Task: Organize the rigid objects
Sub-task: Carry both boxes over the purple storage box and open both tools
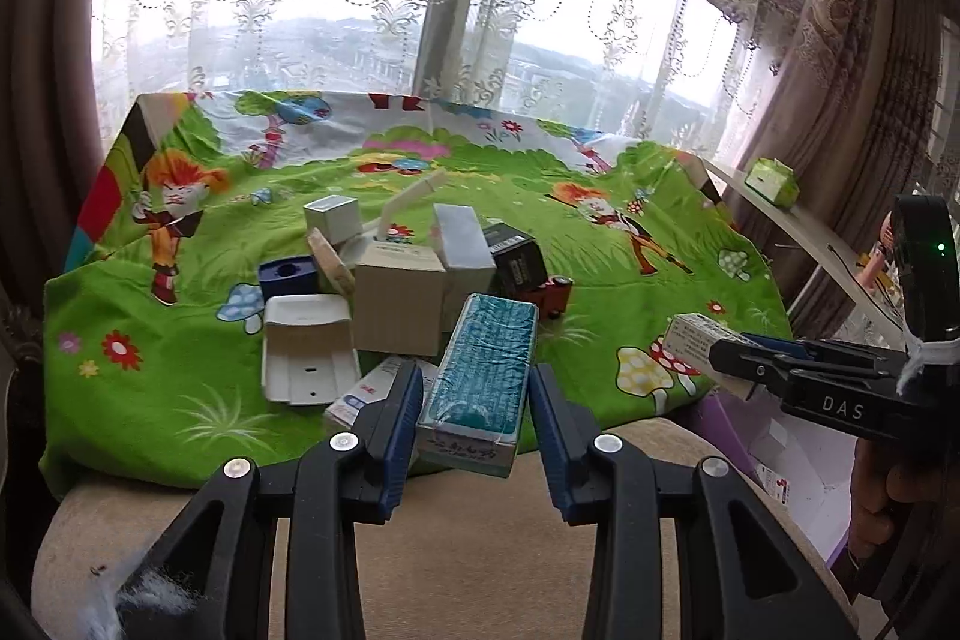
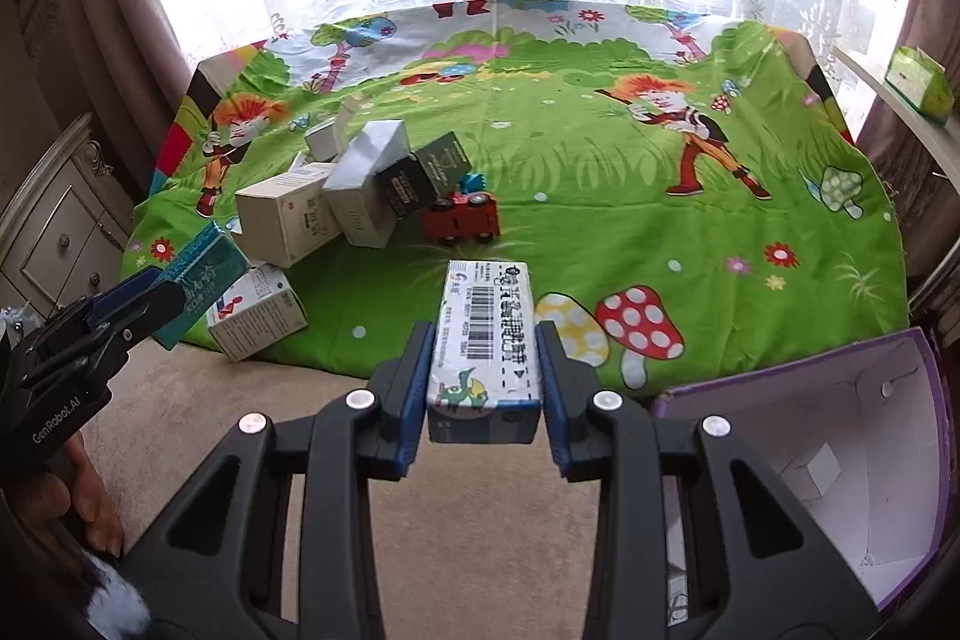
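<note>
Right wrist view: my right tool (image 2: pixel 485 376) is clamped on the barcoded carton (image 2: pixel 487 334), long axis running straight ahead, with the open purple box (image 2: pixel 798 382) just to its lower right, probably its destination, nearer than my left tool (image 2: pixel 147 301) gripping the teal box (image 2: pixel 201 274).

teal box (image 1: pixel 480 376): glossy film wrap | barcode box (image 2: pixel 487 340): printed card | cloth (image 2: pixel 600 172): matt fabric

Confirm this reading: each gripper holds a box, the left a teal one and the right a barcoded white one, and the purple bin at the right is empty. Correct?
Not quite. The purple bin is not empty: the right wrist view shows a small white box inside. The left gripper does hold the teal box, the right gripper the barcoded box.
</note>
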### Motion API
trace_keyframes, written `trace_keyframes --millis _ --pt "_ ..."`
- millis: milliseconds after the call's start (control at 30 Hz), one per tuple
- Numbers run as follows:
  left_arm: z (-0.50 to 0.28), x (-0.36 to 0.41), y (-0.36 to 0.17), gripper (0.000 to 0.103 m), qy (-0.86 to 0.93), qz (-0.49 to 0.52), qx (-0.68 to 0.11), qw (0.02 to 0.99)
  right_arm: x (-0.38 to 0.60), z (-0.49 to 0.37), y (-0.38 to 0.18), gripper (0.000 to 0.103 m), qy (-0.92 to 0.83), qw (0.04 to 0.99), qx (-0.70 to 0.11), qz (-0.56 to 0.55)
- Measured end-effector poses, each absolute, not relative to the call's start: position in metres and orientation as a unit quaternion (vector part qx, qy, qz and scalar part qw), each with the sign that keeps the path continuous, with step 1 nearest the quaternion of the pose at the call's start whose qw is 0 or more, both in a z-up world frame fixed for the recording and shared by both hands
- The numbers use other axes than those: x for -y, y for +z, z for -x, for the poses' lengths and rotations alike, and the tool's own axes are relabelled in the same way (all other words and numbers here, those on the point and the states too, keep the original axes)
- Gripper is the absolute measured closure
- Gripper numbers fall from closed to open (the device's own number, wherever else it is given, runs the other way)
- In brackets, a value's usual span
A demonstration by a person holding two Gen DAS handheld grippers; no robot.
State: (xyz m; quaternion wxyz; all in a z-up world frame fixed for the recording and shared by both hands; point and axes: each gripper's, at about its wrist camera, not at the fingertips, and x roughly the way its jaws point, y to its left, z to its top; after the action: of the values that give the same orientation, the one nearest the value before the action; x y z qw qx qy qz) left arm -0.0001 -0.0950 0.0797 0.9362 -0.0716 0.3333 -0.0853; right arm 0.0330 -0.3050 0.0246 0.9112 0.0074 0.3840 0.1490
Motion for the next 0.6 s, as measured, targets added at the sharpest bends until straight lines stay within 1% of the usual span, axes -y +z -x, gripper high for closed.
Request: trace_keyframes --millis 333,600 --pt "-0.011 0.160 0.076 0.065 -0.159 0.037 -0.364 0.917 0.387 -0.014 0.009 0.065 0.080 0.913 -0.397 -0.052" --pt "-0.017 0.218 0.077 0.065 -0.214 0.002 -0.380 0.900 0.427 -0.008 -0.001 0.065 0.038 0.914 -0.399 -0.065"
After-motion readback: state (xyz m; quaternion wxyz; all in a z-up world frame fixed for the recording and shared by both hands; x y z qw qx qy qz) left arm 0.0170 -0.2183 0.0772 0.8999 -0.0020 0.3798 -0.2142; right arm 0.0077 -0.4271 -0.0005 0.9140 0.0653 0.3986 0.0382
